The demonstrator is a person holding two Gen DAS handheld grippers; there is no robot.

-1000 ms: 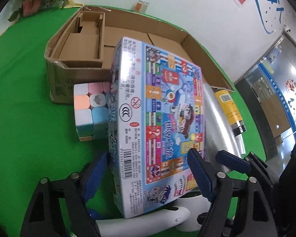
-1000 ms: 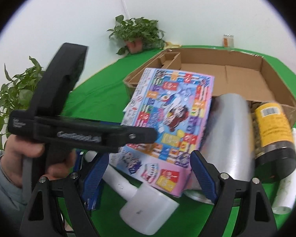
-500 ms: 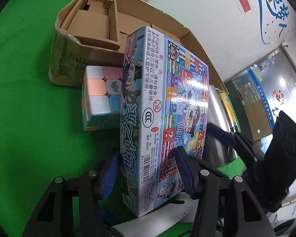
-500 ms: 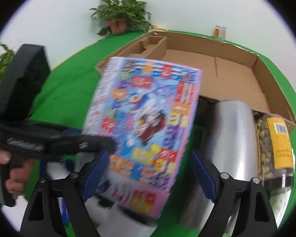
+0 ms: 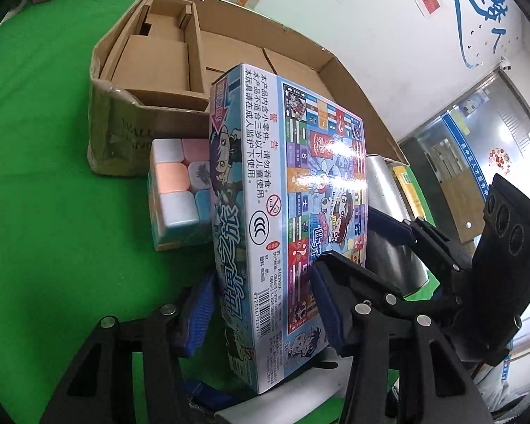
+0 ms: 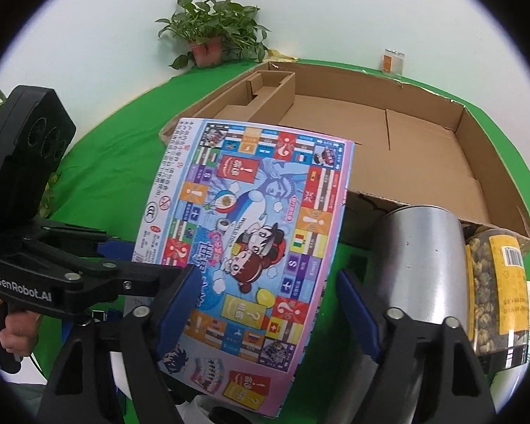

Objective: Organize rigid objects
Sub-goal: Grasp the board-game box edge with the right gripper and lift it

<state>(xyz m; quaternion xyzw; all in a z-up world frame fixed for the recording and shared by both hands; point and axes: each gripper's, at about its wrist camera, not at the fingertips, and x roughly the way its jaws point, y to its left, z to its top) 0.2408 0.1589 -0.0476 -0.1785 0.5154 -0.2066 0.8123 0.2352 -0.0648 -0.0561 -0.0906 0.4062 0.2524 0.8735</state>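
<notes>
From the left wrist view, I am seeing my left hand-held gripper (image 5: 261, 304) closing in on the game box (image 5: 286, 219); its blue pads (image 5: 327, 312) are sitting against the box's two broad faces near the bottom end, so I am reading this as a grip on the box. The box is standing on edge, tilted, over the green desk (image 5: 46, 194). Just left of it, a pastel cube (image 5: 175, 194) is resting on the desk, close in front of the carton (image 5: 123, 130). To the right of the box, a steel can (image 5: 388, 212) is lying, and farther right the right hand-held gripper (image 5: 381, 219) is reaching in, its near finger touching the box's right edge.

From the right wrist view, the box's printed face is filling the space between my right hand-held gripper's (image 6: 268, 307) fingers. These jaws have just been narrowing; the left pad (image 6: 178, 304) is touching the box edge, while the right pad is standing apart from it, so this gripper is not clamped. The can is lying to the right, a yellow-labelled jar (image 6: 498, 289) beyond it. The carton is sitting open at the far side. At the left, a hand (image 6: 14, 328) is gripping the left tool's handle.
</notes>
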